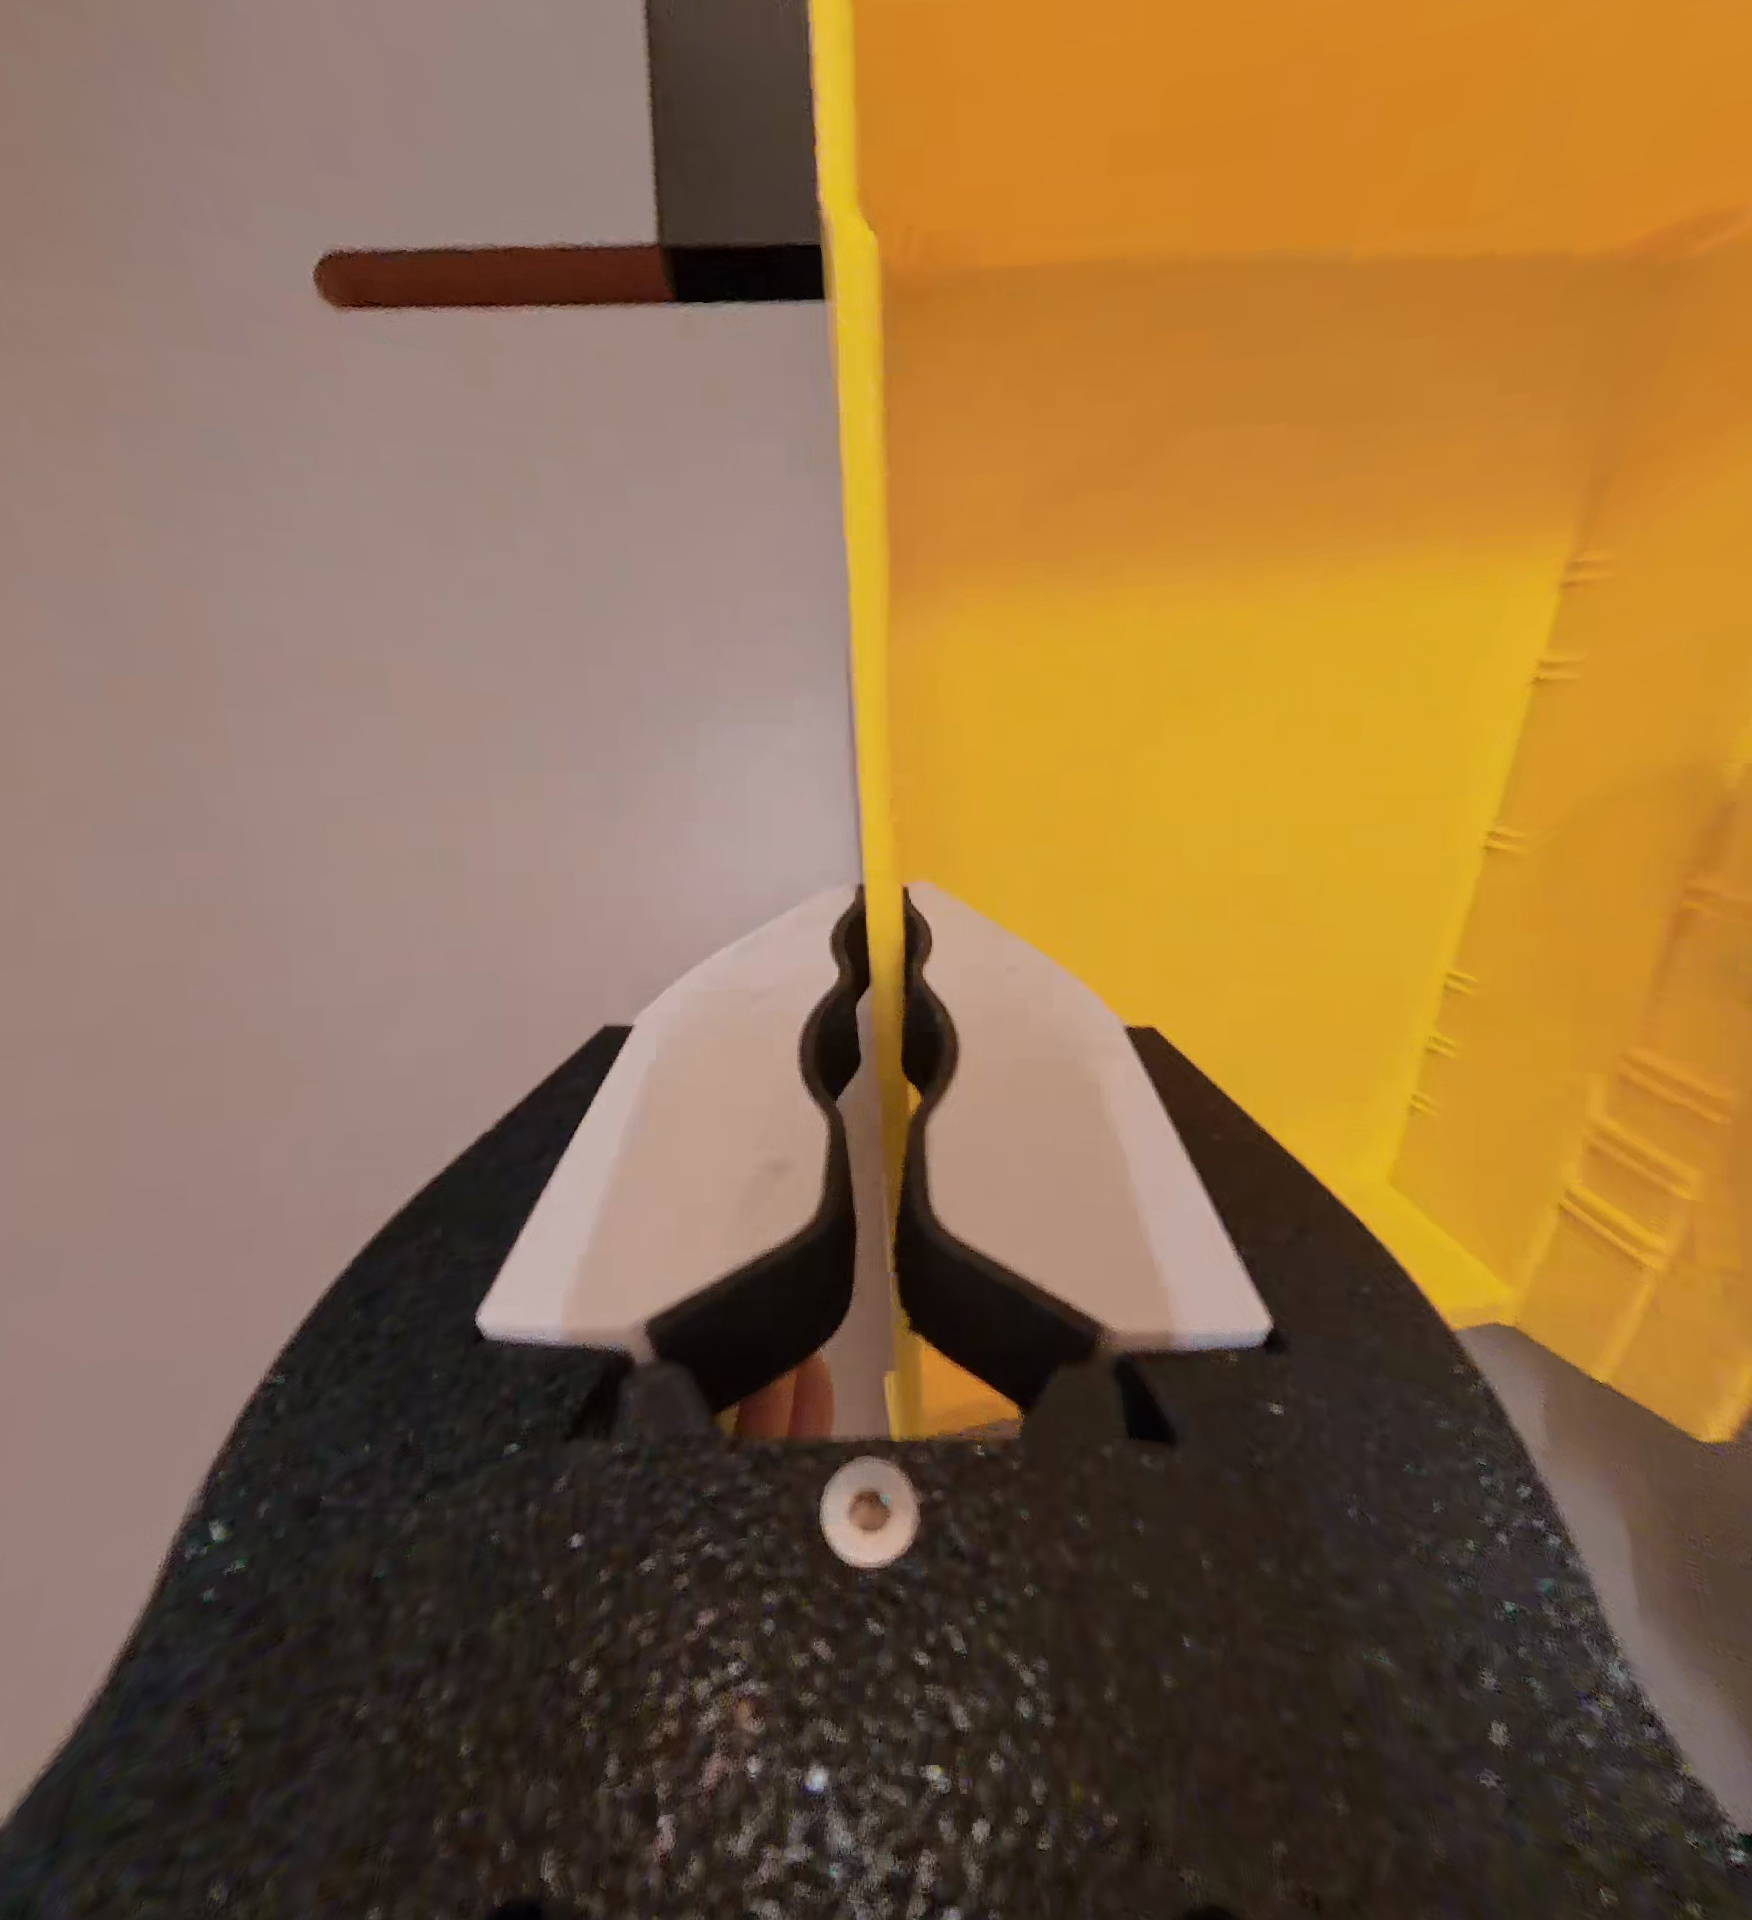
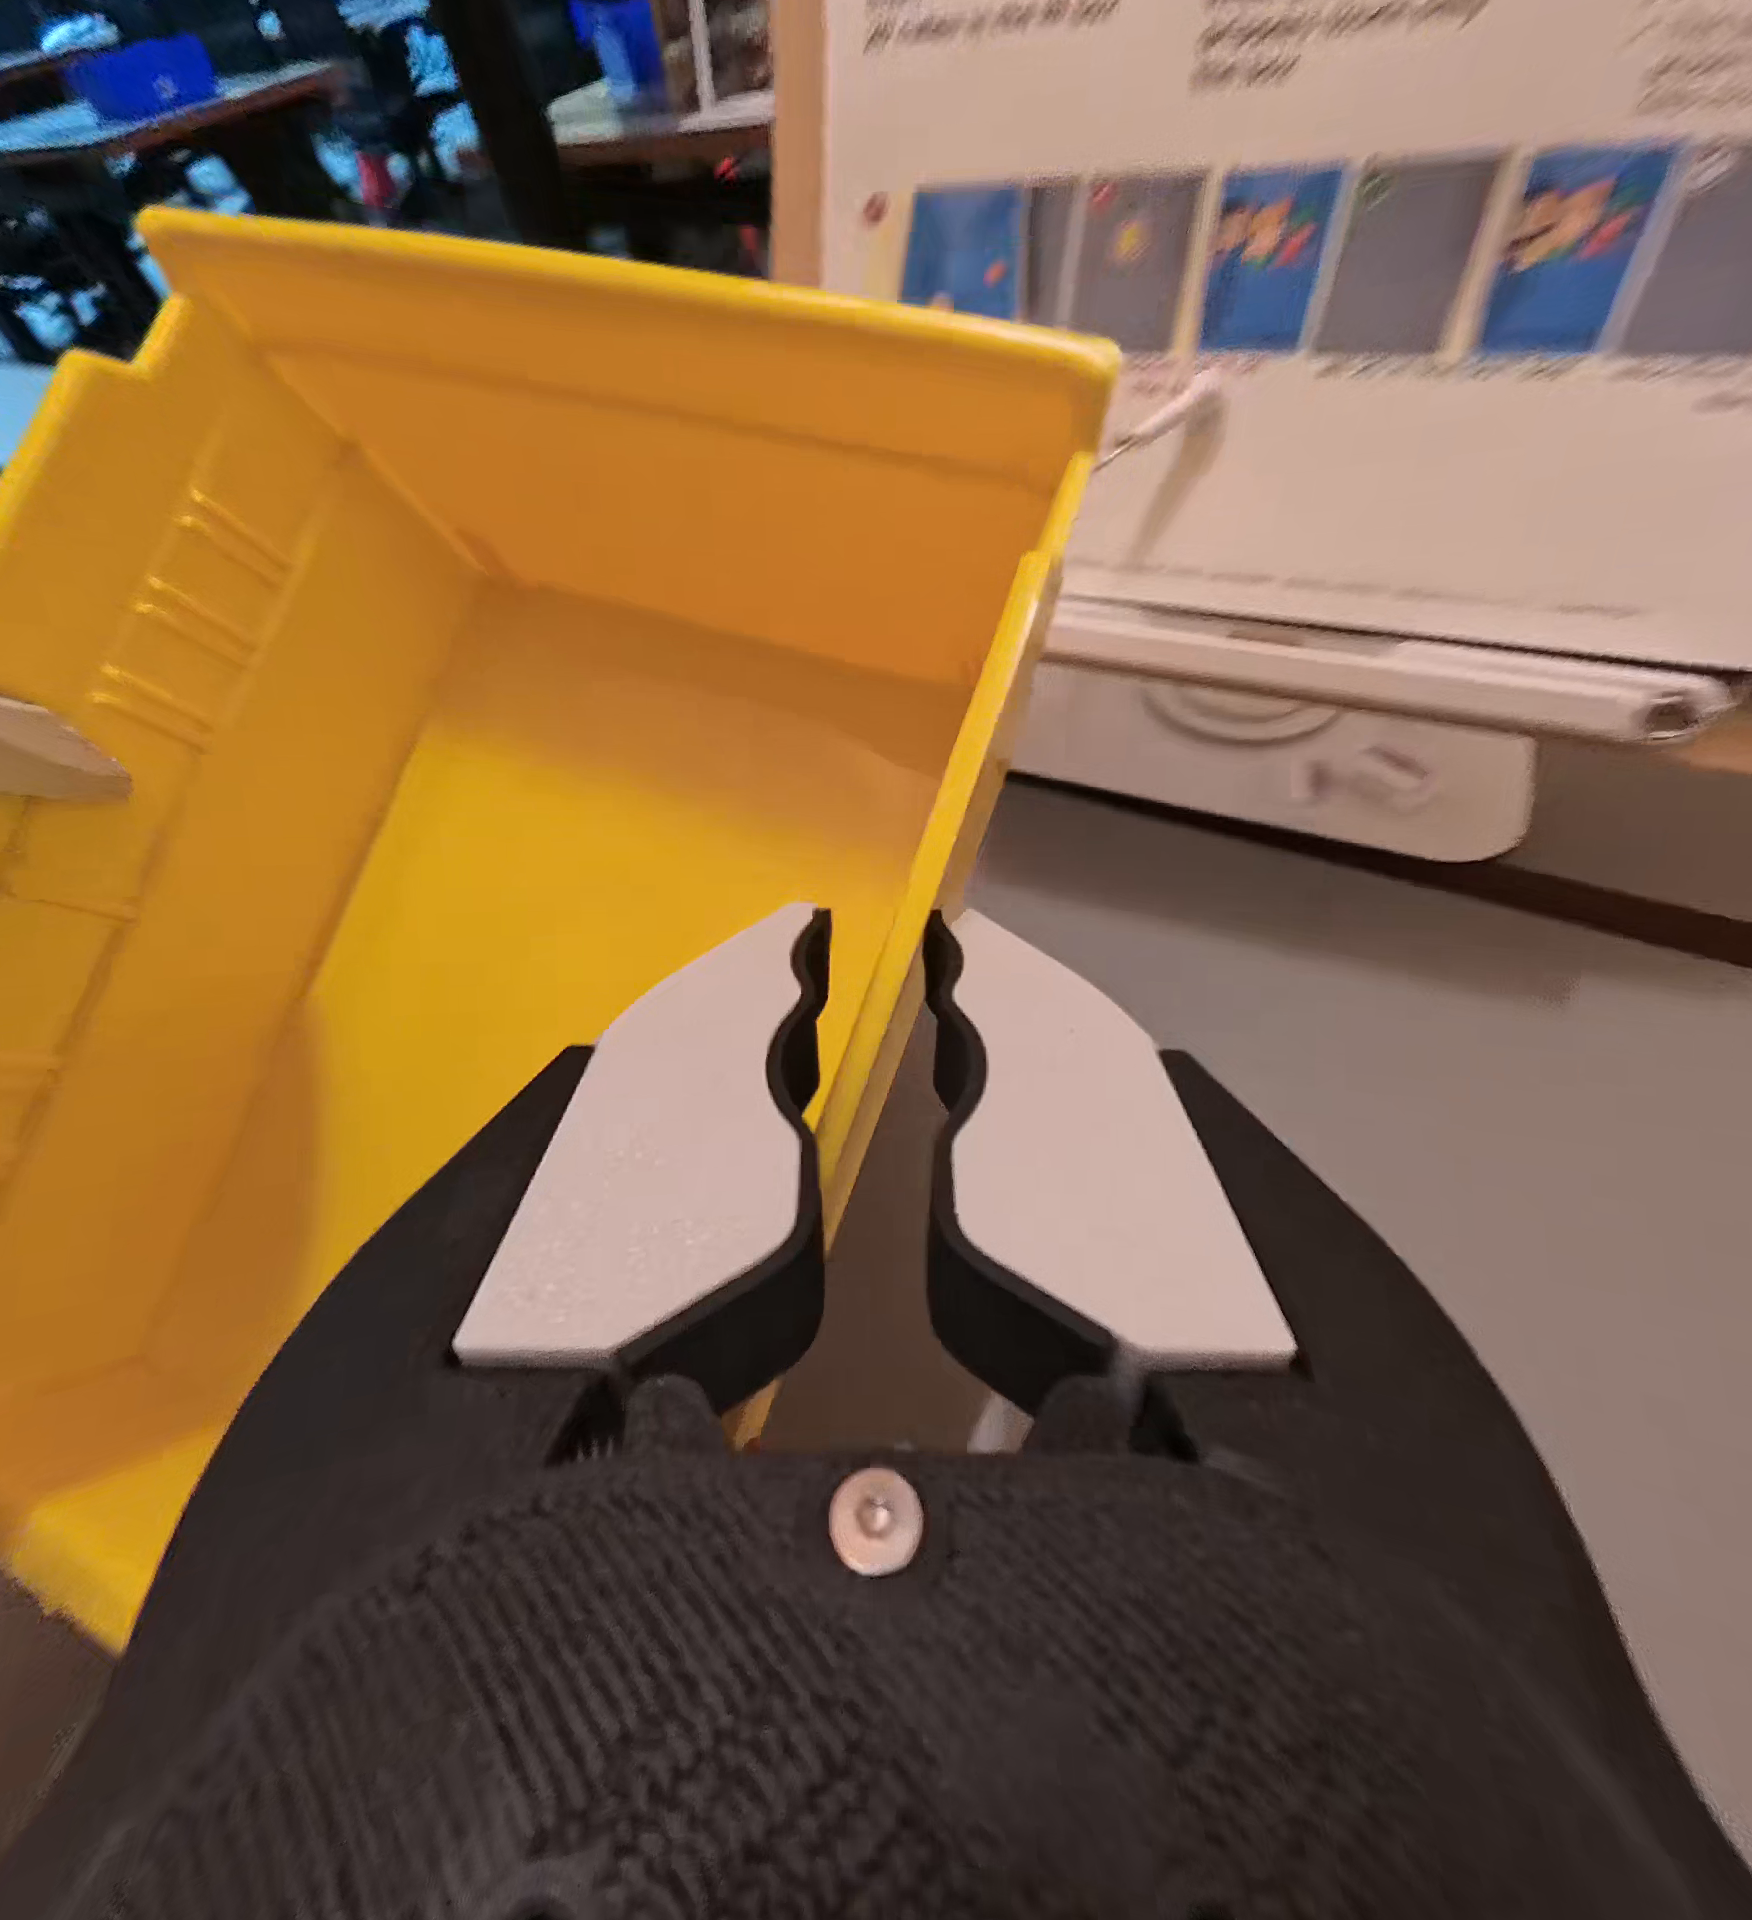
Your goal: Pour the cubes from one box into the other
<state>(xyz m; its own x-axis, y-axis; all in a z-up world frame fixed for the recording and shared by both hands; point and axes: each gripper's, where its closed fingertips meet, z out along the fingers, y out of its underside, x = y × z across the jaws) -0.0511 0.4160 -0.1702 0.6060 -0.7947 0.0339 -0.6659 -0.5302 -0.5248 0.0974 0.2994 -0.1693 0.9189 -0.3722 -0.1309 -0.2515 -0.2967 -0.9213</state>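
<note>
The left gripper [image 1: 884, 925] pinches the near wall of one yellow box [image 1: 1267, 727]. The right gripper [image 2: 877, 925] straddles the box's right wall, fingers [image 2: 1048, 1143] parted. The box is tipped, its inside bare. Beyond, right, a white board [image 2: 1371, 499] leans on the grey table [image 2: 1474, 1143].

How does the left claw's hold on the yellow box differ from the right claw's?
The left claw is clamped shut on a wall of the yellow box; the right claw straddles the opposite wall of the box with a gap on its right side. The wall runs straight up through the left claw but slants across the right claw. Both have white fingers with black pads.
</note>
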